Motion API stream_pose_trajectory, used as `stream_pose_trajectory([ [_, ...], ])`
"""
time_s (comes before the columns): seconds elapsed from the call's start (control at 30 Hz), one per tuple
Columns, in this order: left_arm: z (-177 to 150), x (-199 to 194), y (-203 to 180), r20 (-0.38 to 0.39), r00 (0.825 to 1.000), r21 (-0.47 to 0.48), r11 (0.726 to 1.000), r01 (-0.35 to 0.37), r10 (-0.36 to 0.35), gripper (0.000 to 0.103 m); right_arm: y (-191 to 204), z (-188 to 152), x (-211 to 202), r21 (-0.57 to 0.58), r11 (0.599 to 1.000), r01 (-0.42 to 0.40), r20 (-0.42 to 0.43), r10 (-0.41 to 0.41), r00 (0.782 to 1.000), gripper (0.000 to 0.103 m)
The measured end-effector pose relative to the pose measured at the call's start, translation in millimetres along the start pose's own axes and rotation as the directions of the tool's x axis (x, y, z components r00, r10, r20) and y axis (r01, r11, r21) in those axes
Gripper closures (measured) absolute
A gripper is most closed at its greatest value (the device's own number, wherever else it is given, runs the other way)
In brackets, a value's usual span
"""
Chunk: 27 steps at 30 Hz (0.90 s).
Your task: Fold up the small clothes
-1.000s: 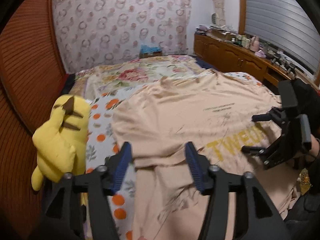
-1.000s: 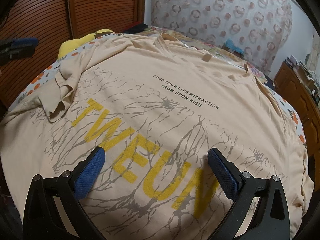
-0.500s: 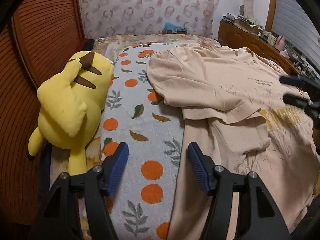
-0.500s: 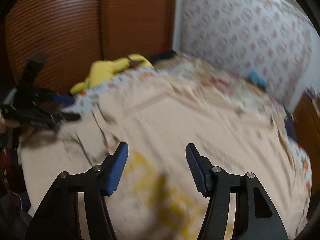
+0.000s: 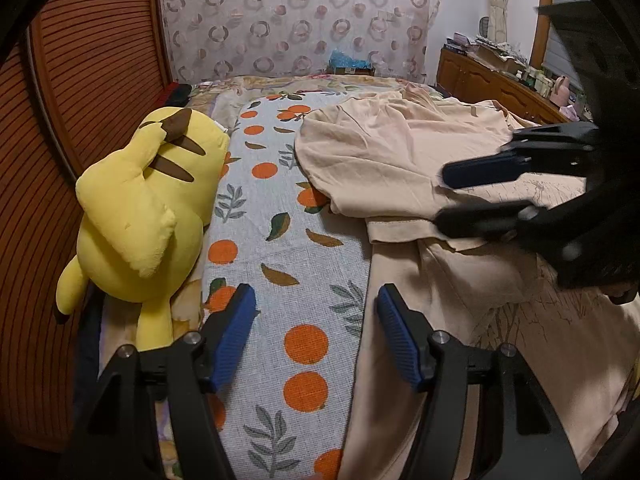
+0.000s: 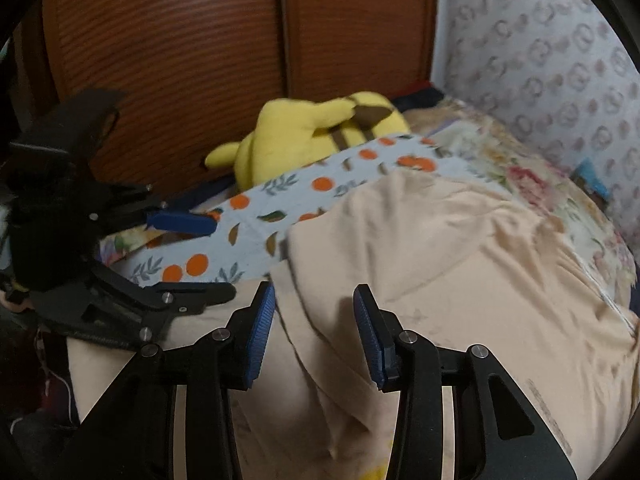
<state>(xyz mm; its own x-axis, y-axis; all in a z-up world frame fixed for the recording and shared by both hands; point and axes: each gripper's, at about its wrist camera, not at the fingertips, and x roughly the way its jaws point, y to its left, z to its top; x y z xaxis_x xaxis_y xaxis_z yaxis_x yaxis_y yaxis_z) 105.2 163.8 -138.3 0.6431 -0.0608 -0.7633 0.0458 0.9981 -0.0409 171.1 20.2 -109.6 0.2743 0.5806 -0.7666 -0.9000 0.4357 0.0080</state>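
Note:
A beige T-shirt (image 5: 400,152) (image 6: 460,264) lies spread on the bed, its left sleeve (image 5: 404,228) folded in over the body. My left gripper (image 5: 316,320) (image 6: 220,258) hangs open over the orange-print sheet (image 5: 280,240), just left of the shirt's side edge, with nothing between its pads. My right gripper (image 6: 314,320) (image 5: 444,196) hovers over the folded sleeve near the shirt's left side. Its jaws are closing, and I see no cloth pinched between the pads. The shirt's printed front is mostly out of view.
A yellow plush toy (image 5: 144,208) (image 6: 320,128) lies along the bed's left edge against slatted wooden doors (image 6: 180,60). A patterned cloth (image 5: 300,20) hangs at the head of the bed. A cluttered wooden dresser (image 5: 500,80) stands to the right.
My left gripper dropped and swung from over the shirt to its left edge beside the plush. My right gripper swept left across the shirt to the sleeve, and its jaws narrowed a lot.

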Motion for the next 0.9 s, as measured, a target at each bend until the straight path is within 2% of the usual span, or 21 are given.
stream_pose_trajectory([
  [0.07,0,0,0,0.000,1.000,-0.001,1.000,0.002,-0.002,0.039,5,2,11,-0.014,1.000,-0.013,-0.027,0.012,1.000,0.062],
  [0.17,0,1,0,0.000,1.000,0.000,1.000,0.000,0.000,0.038,9,4,28,-0.040,0.999,0.012,-0.075,-0.015,0.997,0.063],
  [0.2,0,0,0,0.000,1.000,0.000,1.000,0.000,0.000,0.038,9,4,27,-0.045,0.999,0.016,-0.069,-0.019,0.997,0.067],
  [0.3,0,0,0,0.001,1.000,0.000,1.000,0.001,-0.001,0.038,3,5,23,-0.029,0.999,0.022,-0.055,-0.024,0.998,0.094],
  [0.37,0,1,1,0.000,1.000,-0.001,1.000,0.000,0.000,0.037,-3,7,19,-0.011,1.000,0.016,-0.026,-0.016,1.000,0.098],
  [0.5,0,0,1,0.000,1.000,-0.003,1.000,0.001,-0.001,0.036,-23,10,0,0.067,0.995,0.072,0.050,-0.075,0.996,0.100],
  [0.6,0,0,2,0.000,1.000,-0.002,1.000,0.002,-0.002,0.036,-44,10,-13,0.144,0.979,0.145,0.069,-0.156,0.985,0.100],
  [0.73,0,0,2,0.000,1.000,-0.003,1.000,0.001,-0.001,0.035,-84,-1,-28,0.285,0.923,0.257,0.028,-0.276,0.961,0.100],
  [0.83,0,0,2,0.000,1.000,-0.003,1.000,0.000,0.000,0.034,-101,-9,-29,0.335,0.894,0.298,-0.023,-0.308,0.951,0.099],
  [0.87,-1,0,2,0.000,1.000,-0.003,1.000,0.000,0.000,0.034,-103,-12,-29,0.343,0.885,0.314,-0.035,-0.322,0.946,0.097],
  [0.9,0,0,2,0.000,1.000,-0.003,1.000,0.001,-0.001,0.034,-106,-13,-29,0.348,0.878,0.327,-0.046,-0.333,0.942,0.089],
])
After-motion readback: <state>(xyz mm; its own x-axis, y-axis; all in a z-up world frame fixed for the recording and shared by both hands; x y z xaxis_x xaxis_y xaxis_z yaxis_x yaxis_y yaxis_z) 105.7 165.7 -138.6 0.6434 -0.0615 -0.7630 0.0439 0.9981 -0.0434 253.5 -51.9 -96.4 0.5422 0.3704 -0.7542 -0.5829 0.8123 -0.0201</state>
